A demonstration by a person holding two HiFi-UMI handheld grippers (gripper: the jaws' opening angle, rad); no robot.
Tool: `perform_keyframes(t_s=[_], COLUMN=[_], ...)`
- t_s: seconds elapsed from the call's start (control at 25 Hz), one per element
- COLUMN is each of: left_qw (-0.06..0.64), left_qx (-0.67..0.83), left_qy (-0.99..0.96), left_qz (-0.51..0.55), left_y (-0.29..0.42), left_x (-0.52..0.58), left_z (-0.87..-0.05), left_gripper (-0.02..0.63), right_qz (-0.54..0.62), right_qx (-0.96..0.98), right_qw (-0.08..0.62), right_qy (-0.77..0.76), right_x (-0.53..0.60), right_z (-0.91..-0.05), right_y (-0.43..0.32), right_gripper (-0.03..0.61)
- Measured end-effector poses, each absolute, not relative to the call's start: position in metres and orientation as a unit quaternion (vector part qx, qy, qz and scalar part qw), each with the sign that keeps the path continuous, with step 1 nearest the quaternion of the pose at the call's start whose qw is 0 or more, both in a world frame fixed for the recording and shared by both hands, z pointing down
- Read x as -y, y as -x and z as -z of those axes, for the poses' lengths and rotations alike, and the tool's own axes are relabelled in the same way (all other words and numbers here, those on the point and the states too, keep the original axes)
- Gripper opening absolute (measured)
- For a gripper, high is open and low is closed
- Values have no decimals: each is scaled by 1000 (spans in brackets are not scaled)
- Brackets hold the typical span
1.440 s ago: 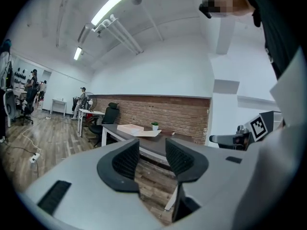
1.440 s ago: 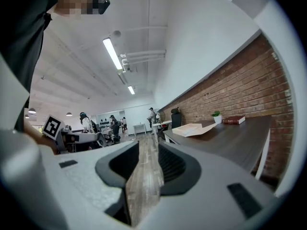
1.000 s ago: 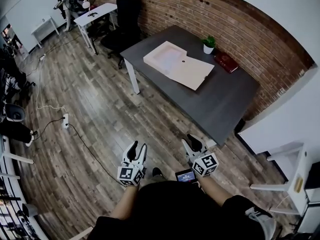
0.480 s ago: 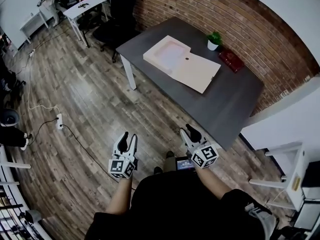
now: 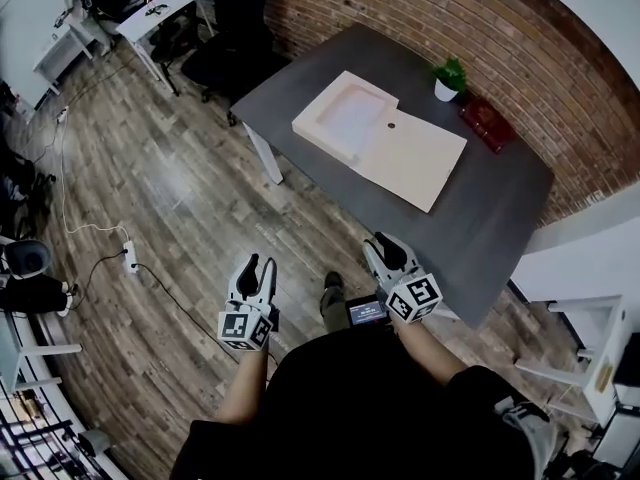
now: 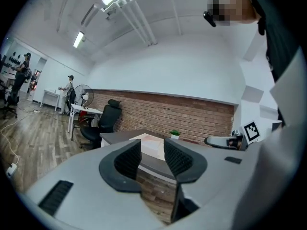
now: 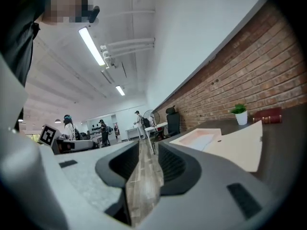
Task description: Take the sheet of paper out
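Observation:
An open cream box file (image 5: 380, 134) lies on the dark grey table (image 5: 480, 228), its tray (image 5: 346, 116) to the left and its lid (image 5: 417, 160) folded out flat to the right. The tray's pale inside looks like paper, but I cannot make out a separate sheet. Both grippers hang over the wooden floor, well short of the table. My left gripper (image 5: 256, 271) is open and empty, and my right gripper (image 5: 388, 252) is open and empty too. The right gripper view shows the box file (image 7: 216, 143) ahead to the right of the right gripper (image 7: 147, 153).
A potted plant (image 5: 449, 78) and a red book (image 5: 487, 123) stand at the table's far side by the brick wall. A black office chair (image 5: 232, 30) and a white desk (image 5: 165, 8) are at the back left. A cable and power strip (image 5: 129, 258) lie on the floor at left.
The view has come nearer to the table, so the box file looks larger and sits further right. Both grippers stay low in front of the body, open as before.

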State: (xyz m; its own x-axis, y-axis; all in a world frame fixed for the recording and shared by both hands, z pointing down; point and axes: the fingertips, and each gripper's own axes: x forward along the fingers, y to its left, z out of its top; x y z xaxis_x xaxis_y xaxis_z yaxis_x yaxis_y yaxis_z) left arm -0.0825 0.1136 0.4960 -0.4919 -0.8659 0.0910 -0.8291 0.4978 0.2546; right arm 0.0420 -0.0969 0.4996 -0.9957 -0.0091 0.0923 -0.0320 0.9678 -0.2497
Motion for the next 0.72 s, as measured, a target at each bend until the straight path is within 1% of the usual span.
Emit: perform_keyframes(t_s=[0.2, 0.36, 0.48, 0.72], left_qw=[101, 87, 85, 89], left_qx=[858, 858, 855, 835], left_qy=[-497, -501, -507, -541], left_qz=[78, 69, 61, 46], left_y=[150, 198, 226, 262], left_x=[-66, -36, -16, 40], left_z=[-488, -473, -470, -480], left_gripper=[141, 141, 141, 141], right_qz=[-122, -126, -130, -147], right_qx=[992, 992, 991, 987], right_qw=[36, 30, 25, 38], right_qy=[1, -1, -9, -48], right_x=[145, 175, 191, 229], right_z=[-496, -491, -490, -513], right_y=[33, 78, 97, 109], right_gripper=[129, 129, 129, 129])
